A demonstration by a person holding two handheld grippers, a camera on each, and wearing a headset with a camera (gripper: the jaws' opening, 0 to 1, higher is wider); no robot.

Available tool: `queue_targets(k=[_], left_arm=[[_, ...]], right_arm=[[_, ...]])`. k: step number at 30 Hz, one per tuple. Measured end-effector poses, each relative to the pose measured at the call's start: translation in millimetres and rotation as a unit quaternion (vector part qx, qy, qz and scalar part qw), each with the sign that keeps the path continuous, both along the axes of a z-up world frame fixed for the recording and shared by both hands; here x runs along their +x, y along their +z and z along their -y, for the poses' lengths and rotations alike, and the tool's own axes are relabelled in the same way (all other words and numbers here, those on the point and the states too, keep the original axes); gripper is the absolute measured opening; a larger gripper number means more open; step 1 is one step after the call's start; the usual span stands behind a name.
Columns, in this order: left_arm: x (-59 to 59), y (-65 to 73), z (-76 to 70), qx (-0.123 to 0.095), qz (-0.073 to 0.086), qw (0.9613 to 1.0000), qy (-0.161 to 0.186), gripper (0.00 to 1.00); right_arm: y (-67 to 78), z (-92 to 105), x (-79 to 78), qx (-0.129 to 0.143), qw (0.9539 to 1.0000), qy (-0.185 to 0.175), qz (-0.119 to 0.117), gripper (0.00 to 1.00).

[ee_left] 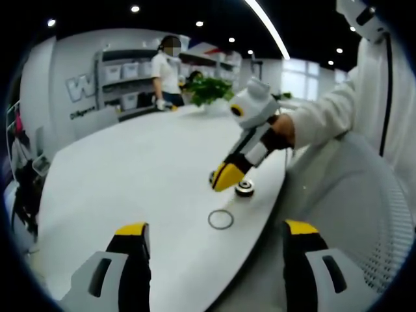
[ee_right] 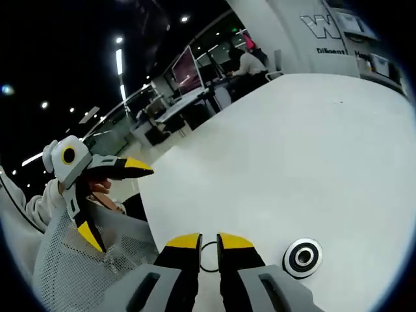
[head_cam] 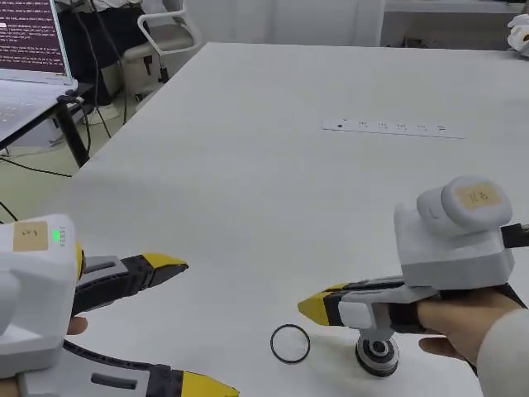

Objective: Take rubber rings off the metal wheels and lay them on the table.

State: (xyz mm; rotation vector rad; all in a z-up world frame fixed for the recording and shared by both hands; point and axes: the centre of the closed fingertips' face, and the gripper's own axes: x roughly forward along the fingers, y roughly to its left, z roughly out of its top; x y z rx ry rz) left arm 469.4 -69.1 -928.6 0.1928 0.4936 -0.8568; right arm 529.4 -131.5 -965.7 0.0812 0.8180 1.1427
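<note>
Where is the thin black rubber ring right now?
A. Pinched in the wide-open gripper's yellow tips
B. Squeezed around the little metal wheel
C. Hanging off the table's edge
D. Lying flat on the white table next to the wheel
D: the thin black rubber ring lies flat on the white table, beside the small round metal wheel and apart from it.

Ring point(head_cam: 290, 343) lies left of wheel point(head_cam: 377, 354), apparently apart.
</note>
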Motion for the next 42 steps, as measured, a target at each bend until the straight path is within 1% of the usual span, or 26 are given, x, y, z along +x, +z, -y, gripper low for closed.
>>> queue_targets(k=[2, 6, 8, 11, 16, 18, 19, 21, 25, 28, 33, 36, 37, 38, 42], left_arm=[[-0.3, -0.3, 0.1, 0.001, -0.001, 1.0, -0.001, 0.85], [-0.4, -0.5, 0.0, 0.002, -0.001, 1.0, -0.001, 0.85], [-0.5, -0.6, 0.1, 0.002, -0.002, 1.0, -0.001, 0.85], [-0.8, -0.9, 0.2, 0.003, -0.002, 1.0, -0.002, 0.85], [-0.9, -1.2, 0.5, 0.003, -0.003, 1.0, -0.003, 0.85], [-0.8, -1.3, 0.3, 0.004, -0.002, 1.0, -0.003, 0.85], [-0.9, -1.3, 0.4, 0.004, -0.002, 1.0, -0.003, 0.85], [-1.1, -1.6, 0.5, 0.005, -0.003, 1.0, -0.004, 0.85], [-1.0, -1.5, 0.6, 0.004, -0.002, 1.0, -0.005, 0.85], [-0.9, -1.3, 0.6, 0.005, -0.001, 1.0, -0.005, 0.85], [-0.9, -1.1, 1.0, 0.004, -0.001, 1.0, -0.006, 0.85], [-1.3, -1.3, 1.4, 0.005, -0.001, 1.0, -0.007, 0.85], [-1.2, -1.2, 1.4, 0.004, -0.001, 1.0, -0.006, 0.85], [-1.2, -1.1, 1.5, 0.004, -0.001, 1.0, -0.006, 0.85], [-1.5, -1.3, 1.8, 0.004, -0.001, 1.0, -0.008, 0.85]], right_arm=[[4.4, 0.3, 0.7, 0.005, 1.0, -0.001, 0.004, 0.09], [16.8, -0.4, 4.4, 0.02, 0.9995, -0.004, 0.023, 0.14], [21.6, -0.3, 5.8, 0.026, 0.9992, -0.007, 0.028, 0.16], [27.4, -0.4, 6.0, 0.03, 0.9988, -0.004, 0.038, 0.18], [37.4, 1.5, 7.3, 0.025, 0.9968, 0.008, 0.076, 0.23], [44.4, 1.4, 6.5, 0.031, 0.9957, 0.011, 0.086, 0.25], [50.6, 0.9, 8.1, 0.04, 0.9942, 0.012, 0.099, 0.26], [60.0, 1.9, 10.5, 0.051, 0.9924, 0.007, 0.111, 0.29], [74.1, 7.4, 16.6, 0.069, 0.9902, -0.008, 0.121, 0.31], [81.0, 13.9, 18.1, 0.076, 0.9899, -0.016, 0.119, 0.34], [95.0, 26.5, 19.9, 0.088, 0.9864, -0.028, 0.136, 0.41], [104.6, 35.4, 21.2, 0.108, 0.9844, -0.043, 0.132, 0.43], [105.7, 36.5, 21.3, 0.11, 0.9841, -0.044, 0.133, 0.43], [110.0, 40.7, 22.0, 0.114, 0.9825, -0.05, 0.138, 0.44], [117.2, 48.3, 22.6, 0.116, 0.9799, -0.053, 0.154, 0.48]])
